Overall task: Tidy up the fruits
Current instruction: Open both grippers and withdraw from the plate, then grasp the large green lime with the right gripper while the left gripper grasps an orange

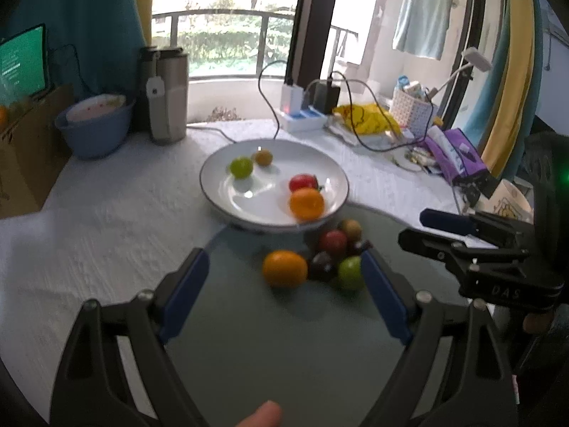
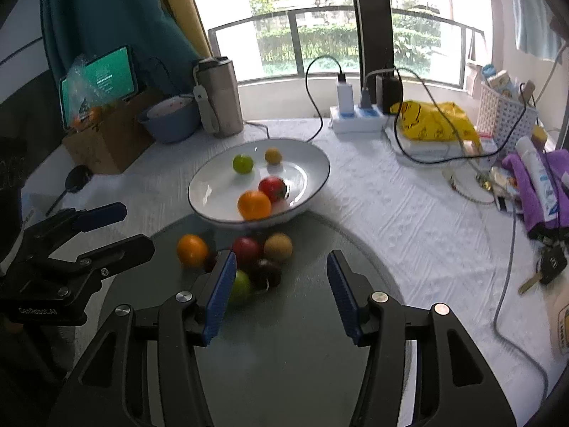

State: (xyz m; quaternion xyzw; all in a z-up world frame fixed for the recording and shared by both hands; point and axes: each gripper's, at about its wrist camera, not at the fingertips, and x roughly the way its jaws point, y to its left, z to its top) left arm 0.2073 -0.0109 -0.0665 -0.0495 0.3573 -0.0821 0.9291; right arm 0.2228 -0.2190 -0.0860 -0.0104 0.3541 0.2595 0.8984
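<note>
Left wrist: round glossy white plate [image 1: 220,178], smooth orange [image 1: 284,268]; ribbed blue fingers [image 1: 188,291]

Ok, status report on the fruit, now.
Left gripper open, right gripper open, both empty. Four fruits on white plate; loose fruit pile ahead on glass. Path clear.

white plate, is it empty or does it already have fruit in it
Not empty: the white plate holds four fruits, one green, one small yellow, one red, one orange.
</note>
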